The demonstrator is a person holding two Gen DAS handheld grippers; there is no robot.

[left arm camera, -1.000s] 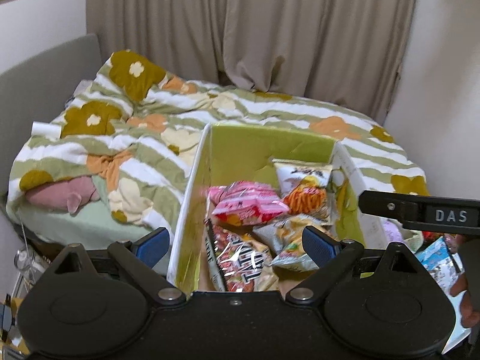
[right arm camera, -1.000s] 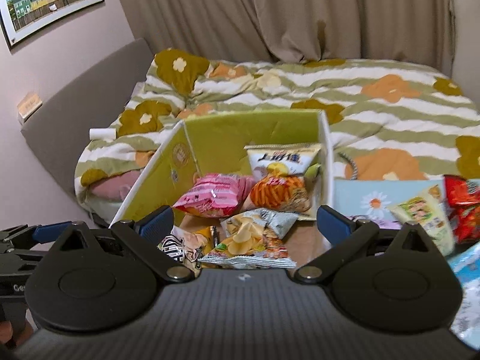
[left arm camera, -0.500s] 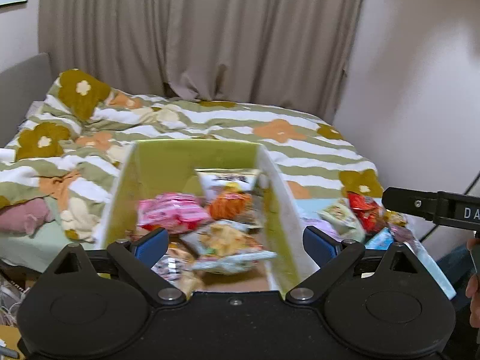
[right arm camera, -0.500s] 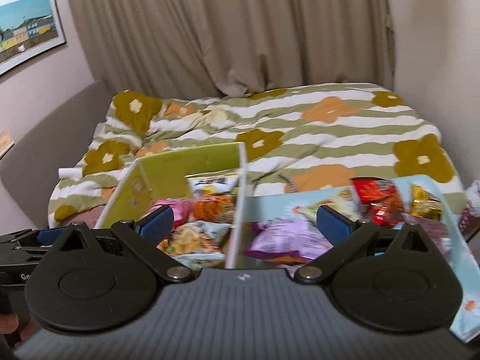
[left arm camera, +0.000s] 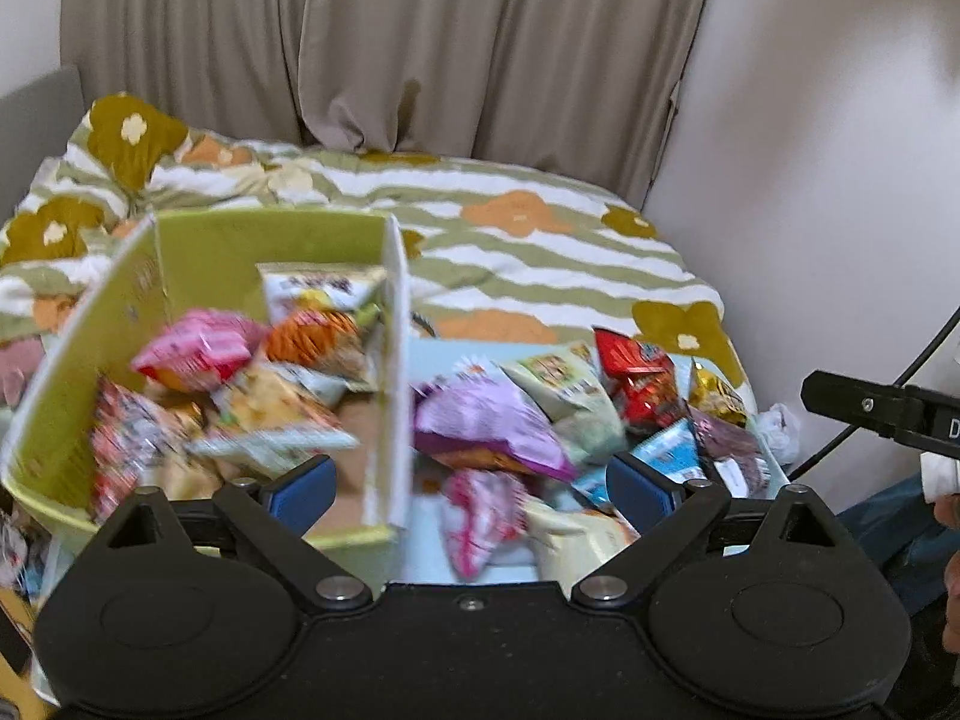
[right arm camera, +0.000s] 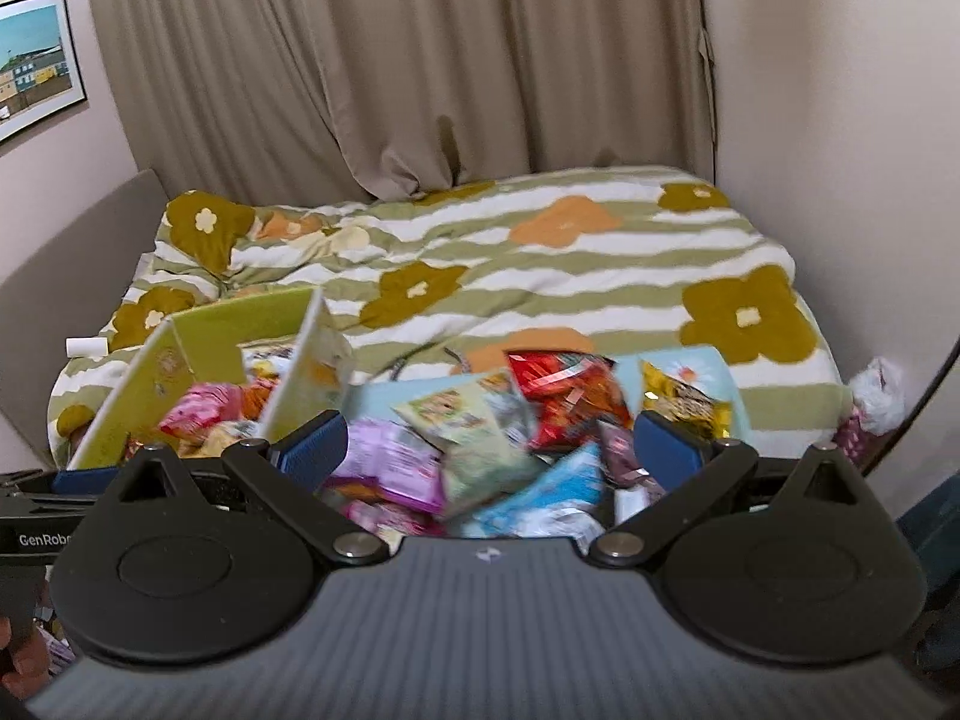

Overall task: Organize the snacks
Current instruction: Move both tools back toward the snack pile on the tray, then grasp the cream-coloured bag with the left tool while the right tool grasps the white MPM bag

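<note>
partly done — several snack bags already sit in the green box point(left arm camera: 198, 252); a loose pile of snacks point(right arm camera: 480, 438) waits beside it. left gripper point(left arm camera: 471, 483) and right gripper point(right arm camera: 489, 447) both spread wide, empty.

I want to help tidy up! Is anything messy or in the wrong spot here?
Yes. A heap of snack packets lies jumbled outside the green box, on the light blue mat right of it, while other snacks already sit inside. The box's right wall leans a bit. Both grippers are open and empty.
</note>
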